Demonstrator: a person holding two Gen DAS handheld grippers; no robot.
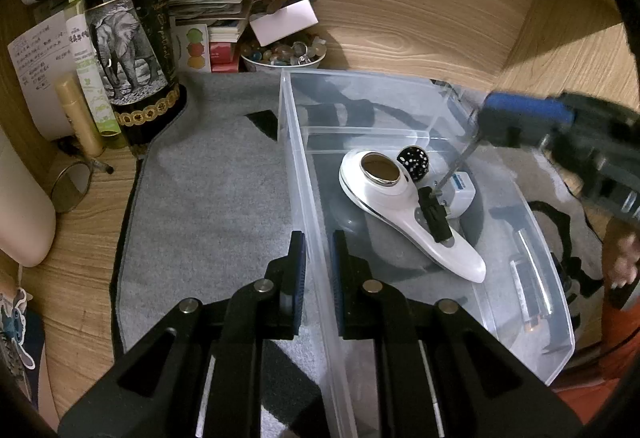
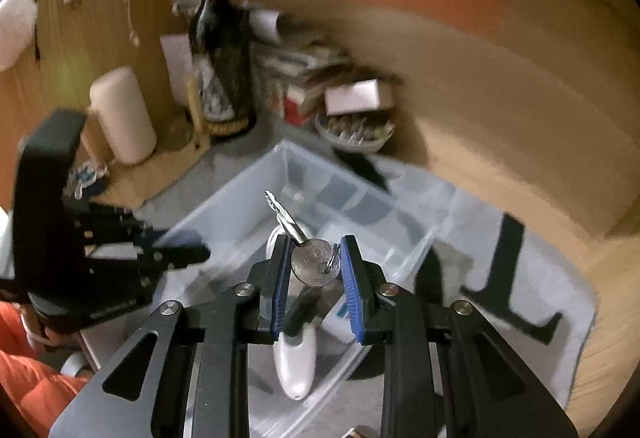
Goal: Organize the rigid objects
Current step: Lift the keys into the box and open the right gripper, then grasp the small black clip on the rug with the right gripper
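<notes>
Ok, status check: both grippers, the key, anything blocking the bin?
Left gripper shut on clear bin wall. Right gripper shut on key, its black tassel draped on white handheld device inside. No obstruction seen.

A silver key [image 2: 286, 218] juts up over the clear bin [image 1: 304, 174], where a white handheld device [image 1: 404, 214] lies flat.

A home desk nook: wine bottle [image 1: 124, 26], paper stacks [image 1: 212, 4], bowl of pebbles [image 1: 282, 54]

Both wrist views look steeply down, close, sharing the clear bin [image 1: 400, 110].
</notes>
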